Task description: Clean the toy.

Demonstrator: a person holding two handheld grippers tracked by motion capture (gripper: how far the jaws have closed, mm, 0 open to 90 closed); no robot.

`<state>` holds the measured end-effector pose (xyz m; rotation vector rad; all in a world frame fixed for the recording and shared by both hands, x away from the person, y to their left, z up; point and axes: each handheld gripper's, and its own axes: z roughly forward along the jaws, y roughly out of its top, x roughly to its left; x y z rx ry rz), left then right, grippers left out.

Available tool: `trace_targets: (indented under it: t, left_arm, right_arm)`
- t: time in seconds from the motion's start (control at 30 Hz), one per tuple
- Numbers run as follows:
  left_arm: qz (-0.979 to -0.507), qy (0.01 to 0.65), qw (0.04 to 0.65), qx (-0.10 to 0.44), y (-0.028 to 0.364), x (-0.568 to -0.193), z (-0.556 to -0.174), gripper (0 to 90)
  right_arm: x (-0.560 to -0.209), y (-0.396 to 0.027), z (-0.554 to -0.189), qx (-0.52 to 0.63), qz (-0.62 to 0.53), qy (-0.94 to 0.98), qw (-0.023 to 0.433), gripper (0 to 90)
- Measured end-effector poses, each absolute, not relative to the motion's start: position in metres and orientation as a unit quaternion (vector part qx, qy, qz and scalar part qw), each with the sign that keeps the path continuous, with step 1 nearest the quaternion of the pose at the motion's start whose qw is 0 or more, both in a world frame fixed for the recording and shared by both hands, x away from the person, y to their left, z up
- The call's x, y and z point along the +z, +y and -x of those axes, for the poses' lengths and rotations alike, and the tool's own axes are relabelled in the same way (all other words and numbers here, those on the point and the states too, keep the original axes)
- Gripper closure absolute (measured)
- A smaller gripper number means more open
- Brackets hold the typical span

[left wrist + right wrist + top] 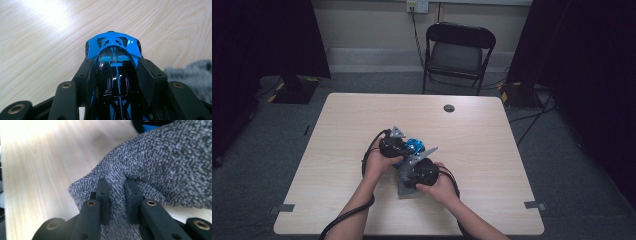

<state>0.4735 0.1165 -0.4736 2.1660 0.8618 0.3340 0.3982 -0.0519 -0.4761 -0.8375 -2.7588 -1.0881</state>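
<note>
Both claws meet near the middle of the table (362, 210) in the high view, a little toward its near edge. Left gripper (398, 146) sits under the person's left hand (379, 165), forearm rising from the near edge and angling inward; its grey plate points away from the person. At its tip lies the blue toy car (414, 146). Right gripper (419, 170) is held by the right hand (439, 185), forearm coming in from the near right, and it lies just nearer the person than the left one, almost touching it. A scrap of grey cloth (404, 190) pokes out beneath it. From this height neither claw's state can be read.

Left gripper view settles the first: the left gripper (116, 72) has its two black pads pressed on the flanks of the blue toy car (112, 47), gripping it, with the car's blue end sticking out past the jaws over bare wood. The car's black glossy roof runs back between the jaws. The grey cloth (190, 72) edges in at the right, lying on the table.

Right gripper view settles the second: the right gripper (116, 188) is clamped on a pinched fold of the grey cloth (162, 162), which bulges up and away from the jaws over the table. A sliver of blue shows at the top edge behind the cloth.
</note>
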Motion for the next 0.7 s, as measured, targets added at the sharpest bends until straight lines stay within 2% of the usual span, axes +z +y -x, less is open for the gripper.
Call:
trace_targets:
  t: [0.7]
  left_arm:
    - [-0.853,0.335,0.378,0.129,0.117,-0.473,-0.473,49.5]
  right_arm:
    - [-0.475,-0.052,-0.380,-0.359,0.208,-0.908,0.059,76.2]
